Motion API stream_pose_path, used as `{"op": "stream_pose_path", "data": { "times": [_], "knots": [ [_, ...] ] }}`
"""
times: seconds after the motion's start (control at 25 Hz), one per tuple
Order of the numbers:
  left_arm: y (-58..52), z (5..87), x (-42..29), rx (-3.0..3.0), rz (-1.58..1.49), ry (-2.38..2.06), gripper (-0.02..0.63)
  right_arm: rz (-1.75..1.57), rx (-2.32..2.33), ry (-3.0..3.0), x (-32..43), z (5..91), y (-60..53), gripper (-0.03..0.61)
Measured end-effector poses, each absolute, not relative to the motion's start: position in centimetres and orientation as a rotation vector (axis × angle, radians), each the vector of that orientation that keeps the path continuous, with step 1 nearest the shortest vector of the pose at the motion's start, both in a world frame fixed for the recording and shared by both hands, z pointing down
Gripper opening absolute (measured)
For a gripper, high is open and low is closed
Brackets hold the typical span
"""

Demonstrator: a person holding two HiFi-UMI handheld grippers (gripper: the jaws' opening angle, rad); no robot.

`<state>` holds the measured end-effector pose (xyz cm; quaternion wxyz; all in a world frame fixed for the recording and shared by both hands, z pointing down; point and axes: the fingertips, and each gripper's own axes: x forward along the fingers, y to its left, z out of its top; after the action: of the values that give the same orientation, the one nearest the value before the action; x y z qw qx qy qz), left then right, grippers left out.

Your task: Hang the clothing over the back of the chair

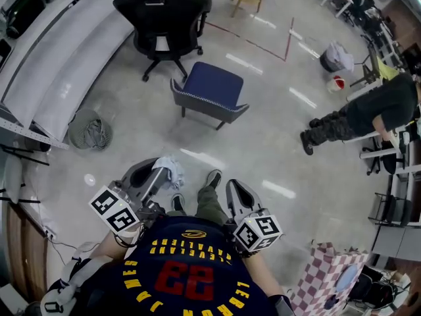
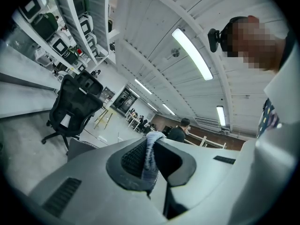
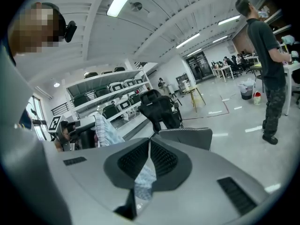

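The clothing is a pale blue-and-white checked cloth (image 1: 168, 170), bunched at the tips of my left gripper (image 1: 158, 174). In the left gripper view a fold of the cloth (image 2: 151, 159) is pinched between the closed jaws of the left gripper (image 2: 152, 140). My right gripper (image 3: 150, 143) is also shut on a strip of the cloth (image 3: 144, 178), and in the head view the right gripper (image 1: 235, 188) is held beside the left one. The chair (image 1: 212, 91), with a blue seat and a grey back, stands on the floor ahead of both grippers; its back (image 3: 186, 136) faces me.
A black office chair (image 1: 164, 18) stands behind the blue chair. White benches (image 1: 59, 51) run along the left, with a round wire fan (image 1: 89, 131) on the floor near them. A person (image 1: 368, 114) bends at the right. A checked bag (image 1: 329, 276) sits near my right side.
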<state>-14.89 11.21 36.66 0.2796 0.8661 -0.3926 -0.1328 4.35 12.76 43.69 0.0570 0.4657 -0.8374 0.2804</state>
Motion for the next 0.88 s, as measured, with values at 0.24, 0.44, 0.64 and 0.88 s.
{"op": "stream_pose_path", "data": {
  "times": [0.24, 0.44, 0.64, 0.88],
  "knots": [
    [7.0, 35.0, -15.5, 2.326, -0.362, -1.149, 0.032, 0.862, 1.298, -2.616, 3.2, 44.0, 7.0, 0.02],
    [2.3, 32.9, -14.5, 2.336, -0.372, -1.216, 0.032, 0.886, 1.243, -2.657, 4.4, 43.6, 1.4, 0.02],
    [-2.8, 31.8, -12.1, 2.318, -0.358, -1.247, 0.032, 0.934, 1.202, -2.676, 6.6, 43.6, -3.6, 0.02],
    [-8.5, 29.7, -9.3, 2.324, -0.368, -1.305, 0.032, 0.975, 1.189, -2.693, 10.5, 43.9, -8.4, 0.02]
  ]
}}
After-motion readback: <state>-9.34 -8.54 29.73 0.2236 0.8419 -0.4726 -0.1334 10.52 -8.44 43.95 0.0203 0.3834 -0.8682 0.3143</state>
